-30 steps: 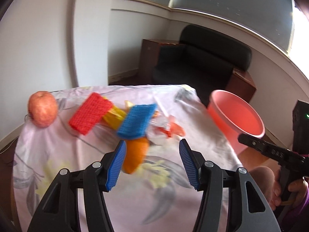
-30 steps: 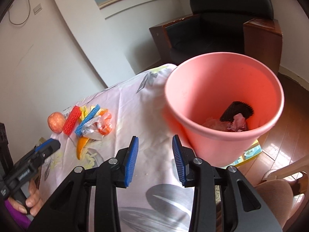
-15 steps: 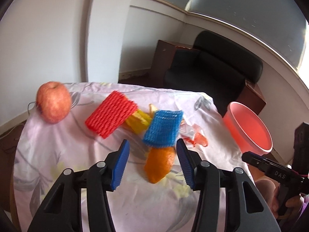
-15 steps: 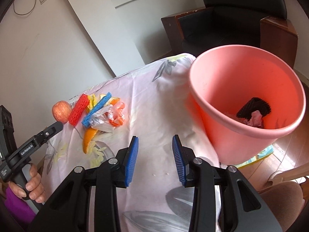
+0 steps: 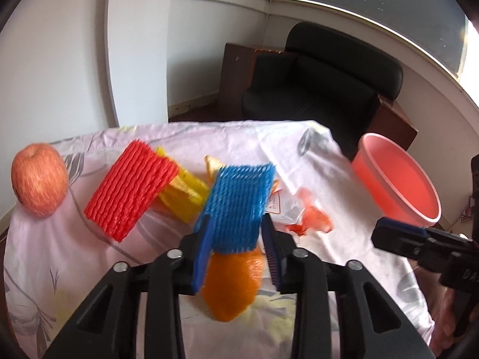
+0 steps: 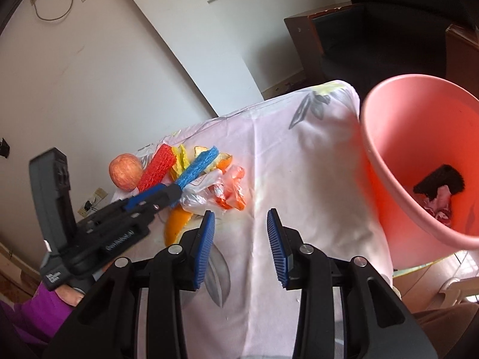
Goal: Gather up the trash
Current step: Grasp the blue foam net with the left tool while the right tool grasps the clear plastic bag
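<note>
My left gripper (image 5: 236,248) is shut on the near end of a blue foam net (image 5: 239,203), which lies over an orange peel (image 5: 232,284). A red foam net (image 5: 128,191), yellow peel (image 5: 182,191) and a clear and orange plastic wrapper (image 5: 308,218) lie around it on the cloth. The same pile shows in the right wrist view, with the blue net (image 6: 197,167) in the left gripper (image 6: 176,191). My right gripper (image 6: 239,245) is open and empty above the cloth, left of the pink bin (image 6: 419,161), which holds black and pink scraps.
An apple (image 5: 39,179) sits at the table's left edge. The table has a pale floral cloth (image 6: 299,155). The pink bin (image 5: 398,185) stands off the table's right edge. A black armchair (image 5: 323,77) and a wooden cabinet stand behind.
My left gripper moved forward to the pile and closed on the blue foam net. My right gripper swung left, so the bin shifted toward the right edge of its view.
</note>
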A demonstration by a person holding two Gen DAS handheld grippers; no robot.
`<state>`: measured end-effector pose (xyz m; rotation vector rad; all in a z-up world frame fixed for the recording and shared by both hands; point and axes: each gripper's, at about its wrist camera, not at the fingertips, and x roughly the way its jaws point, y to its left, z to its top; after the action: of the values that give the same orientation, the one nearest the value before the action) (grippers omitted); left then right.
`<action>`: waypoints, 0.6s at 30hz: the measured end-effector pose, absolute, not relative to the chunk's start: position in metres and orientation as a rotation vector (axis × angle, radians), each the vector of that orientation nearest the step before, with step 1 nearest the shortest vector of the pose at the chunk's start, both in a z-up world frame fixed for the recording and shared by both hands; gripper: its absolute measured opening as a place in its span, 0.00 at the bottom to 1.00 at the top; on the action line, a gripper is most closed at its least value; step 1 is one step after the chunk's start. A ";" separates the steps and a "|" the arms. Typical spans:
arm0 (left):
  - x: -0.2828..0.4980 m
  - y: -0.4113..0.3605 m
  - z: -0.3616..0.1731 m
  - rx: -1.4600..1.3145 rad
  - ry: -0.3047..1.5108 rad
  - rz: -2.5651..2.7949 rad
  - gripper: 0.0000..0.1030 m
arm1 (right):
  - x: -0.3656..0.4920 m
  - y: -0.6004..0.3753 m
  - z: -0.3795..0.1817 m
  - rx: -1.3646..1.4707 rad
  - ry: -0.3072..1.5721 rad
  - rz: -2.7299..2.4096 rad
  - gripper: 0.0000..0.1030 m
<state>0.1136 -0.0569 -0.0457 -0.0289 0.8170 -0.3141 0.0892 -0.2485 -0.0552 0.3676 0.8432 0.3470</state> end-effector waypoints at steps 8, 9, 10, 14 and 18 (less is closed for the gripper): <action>0.117 -0.034 -0.055 -0.097 0.842 -0.299 0.07 | 0.111 -0.229 -0.061 0.352 0.869 0.381 0.36; 0.117 -0.032 -0.054 -0.100 0.838 -0.297 0.06 | 0.113 -0.226 -0.061 0.340 0.866 0.378 0.36; 0.116 -0.030 -0.054 -0.103 0.836 -0.295 0.06 | 0.114 -0.226 -0.061 0.334 0.866 0.374 0.36; 0.113 -0.023 -0.052 -0.127 0.831 -0.293 0.06 | 0.119 -0.227 -0.064 0.319 0.866 0.354 0.36; 0.107 -0.016 -0.046 -0.152 0.817 -0.297 0.06 | 0.126 -0.228 -0.071 0.323 0.889 0.339 0.36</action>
<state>0.1067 -0.0164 -0.0456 -0.1517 0.8166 -0.2974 0.1260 -0.2276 -0.0711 0.3229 0.8889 0.3391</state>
